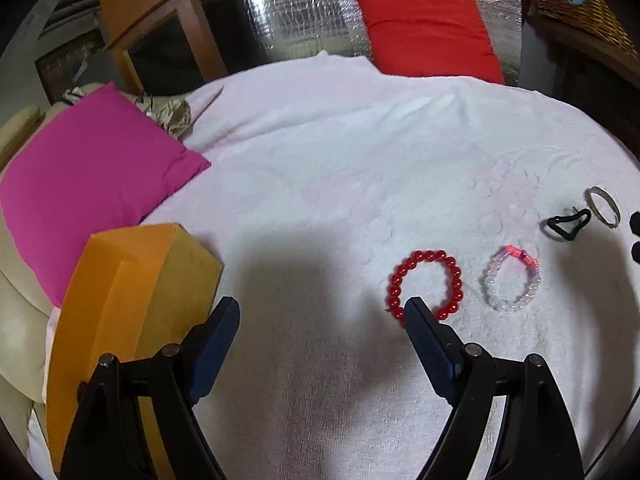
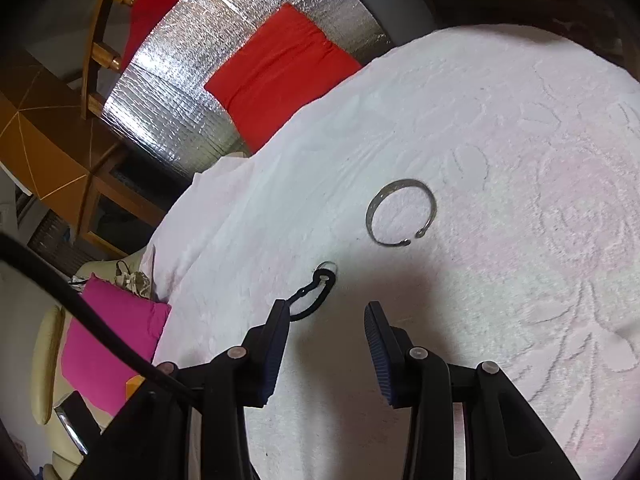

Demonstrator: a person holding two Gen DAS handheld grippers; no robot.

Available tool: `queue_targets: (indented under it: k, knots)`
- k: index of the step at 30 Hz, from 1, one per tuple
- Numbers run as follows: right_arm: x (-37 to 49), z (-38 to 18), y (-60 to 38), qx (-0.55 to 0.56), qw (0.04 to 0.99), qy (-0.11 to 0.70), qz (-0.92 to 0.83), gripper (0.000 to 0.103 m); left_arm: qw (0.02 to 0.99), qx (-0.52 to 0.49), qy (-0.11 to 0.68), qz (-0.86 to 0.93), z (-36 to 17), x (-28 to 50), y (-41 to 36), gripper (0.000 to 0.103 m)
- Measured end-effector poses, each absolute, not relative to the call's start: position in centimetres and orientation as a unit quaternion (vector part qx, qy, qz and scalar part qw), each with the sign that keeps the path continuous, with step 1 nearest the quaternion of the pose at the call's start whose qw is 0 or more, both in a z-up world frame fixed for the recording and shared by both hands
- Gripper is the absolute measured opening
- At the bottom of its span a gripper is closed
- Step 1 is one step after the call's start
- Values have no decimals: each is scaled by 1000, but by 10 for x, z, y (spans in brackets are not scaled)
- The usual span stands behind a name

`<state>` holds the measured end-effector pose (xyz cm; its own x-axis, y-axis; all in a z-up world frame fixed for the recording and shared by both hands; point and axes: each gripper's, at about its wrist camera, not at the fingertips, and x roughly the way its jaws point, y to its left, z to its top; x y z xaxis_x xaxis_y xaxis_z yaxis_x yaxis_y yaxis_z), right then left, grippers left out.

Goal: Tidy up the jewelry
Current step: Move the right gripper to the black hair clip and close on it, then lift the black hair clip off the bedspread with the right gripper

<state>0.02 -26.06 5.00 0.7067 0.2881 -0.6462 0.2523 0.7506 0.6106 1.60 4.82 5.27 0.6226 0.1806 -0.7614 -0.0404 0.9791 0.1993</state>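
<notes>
A red bead bracelet (image 1: 426, 284) lies on the white towel (image 1: 340, 160), with a pale pink-and-clear bead bracelet (image 1: 512, 278) to its right. Further right lie a black cord loop (image 1: 566, 224) and a silver open bangle (image 1: 602, 206). My left gripper (image 1: 322, 308) is open and empty; its right fingertip overlaps the red bracelet's near edge. In the right wrist view the silver bangle (image 2: 401, 212) lies ahead and the black cord loop (image 2: 314, 292) sits by the left fingertip. My right gripper (image 2: 327, 312) is open and empty just above the towel.
An orange box (image 1: 132, 292) stands at the towel's left edge beside my left gripper. A magenta cushion (image 1: 88, 176) lies behind it. A red cushion (image 1: 428, 32) lies on silver foil matting (image 1: 296, 8) beyond the towel. Wooden furniture (image 1: 160, 20) stands at the back left.
</notes>
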Motion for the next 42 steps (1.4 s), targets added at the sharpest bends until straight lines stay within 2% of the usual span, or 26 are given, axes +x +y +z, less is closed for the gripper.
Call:
queue_targets:
  k: [13,26,29,31,32,42]
  knots:
    - [25,42,-276,375,847,377,-14,42,889,75,447,68,44,29,66,85]
    - [56,24,-237,330,850,411,-11,41,896,109,423,72,49,26,57,85]
    - [60,23,-233,315,857,408,-20,34,899,105,419,70,50,27,59,85]
    - [62,23,-228,303,861,408,-21,21,901,107,414,70,51,26,59,85]
    - [63,23,-225,294,863,410,-21,19,903,108,411,70,52,26,59,85]
    - [58,33,-207,239,886,396,-26,18,908,98,402,66,57,26,63,85]
